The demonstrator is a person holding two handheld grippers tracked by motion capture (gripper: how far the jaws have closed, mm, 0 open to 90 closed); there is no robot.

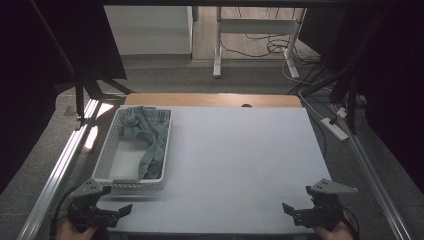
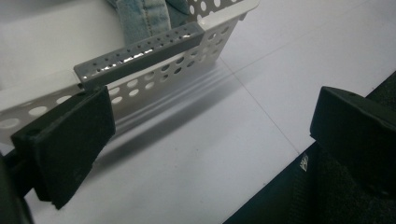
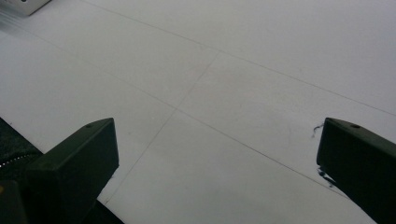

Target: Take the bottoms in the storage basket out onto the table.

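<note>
— Where did you have your tools at that point?

— I held both low at my edge of the table. My left gripper sat just short of the basket's near wall, and my right gripper was well off to the basket's right, over bare white surface.

— Were they holding anything?

— No. Both had their jaws spread wide with nothing between them. In the left gripper view I saw the basket's perforated wall and grey rim strip just past the jaws, untouched.

— And the cloth?

— The denim garment lay crumpled inside the basket, mostly along its far and right side. I'd guess I kept the left tool nearest because it had the shorter reach into the basket.
</note>
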